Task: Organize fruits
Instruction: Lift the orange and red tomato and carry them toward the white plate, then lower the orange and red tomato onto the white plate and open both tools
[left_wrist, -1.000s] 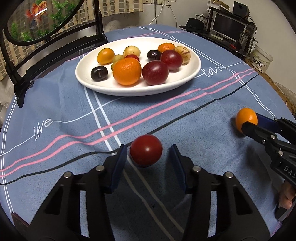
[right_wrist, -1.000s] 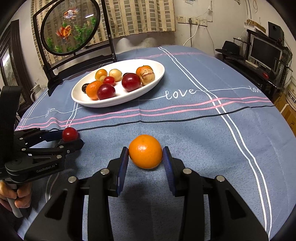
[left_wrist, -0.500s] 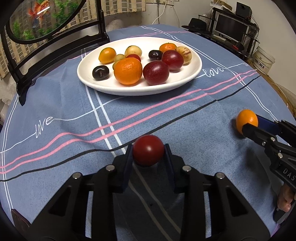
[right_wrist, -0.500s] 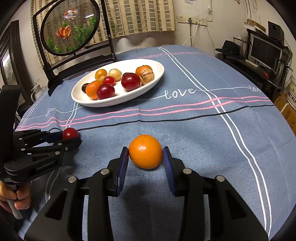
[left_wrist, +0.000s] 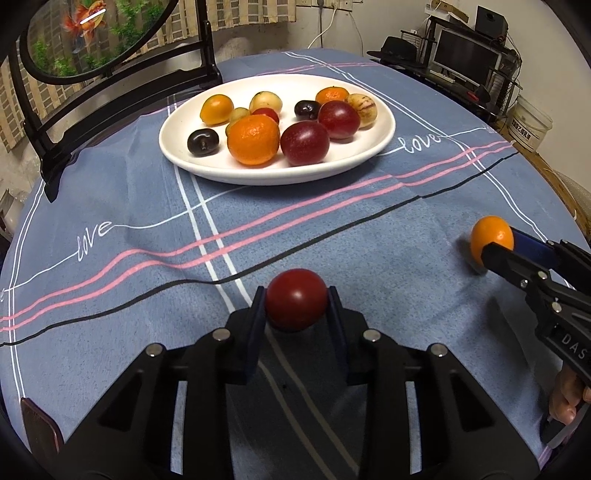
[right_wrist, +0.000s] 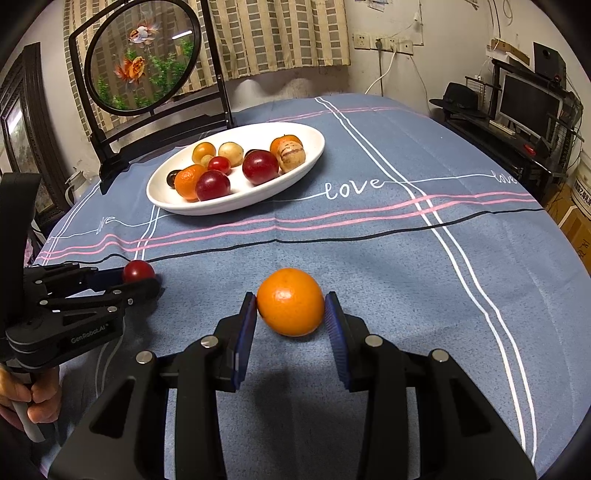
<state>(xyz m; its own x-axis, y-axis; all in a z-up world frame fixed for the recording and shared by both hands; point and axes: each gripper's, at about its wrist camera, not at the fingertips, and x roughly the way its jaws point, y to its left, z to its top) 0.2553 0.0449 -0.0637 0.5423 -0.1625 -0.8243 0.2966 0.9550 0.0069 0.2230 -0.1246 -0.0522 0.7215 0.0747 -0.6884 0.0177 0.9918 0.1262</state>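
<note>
My left gripper is shut on a dark red plum, held low over the blue tablecloth; it also shows in the right wrist view. My right gripper is shut on an orange, low over the cloth; the orange also shows in the left wrist view. A white oval plate with several fruits, oranges, red plums, dark plums and pale fruits, sits at the far middle of the table, also in the right wrist view.
A black-framed round goldfish picture stands behind the plate at the table's far left edge. A desk with a monitor and a hat stands off the table to the right. The cloth has pink, black and white stripes.
My left gripper's jaws closed from wide open onto the red plum and lifted it slightly. My right gripper stayed shut on the orange, nearly still.
</note>
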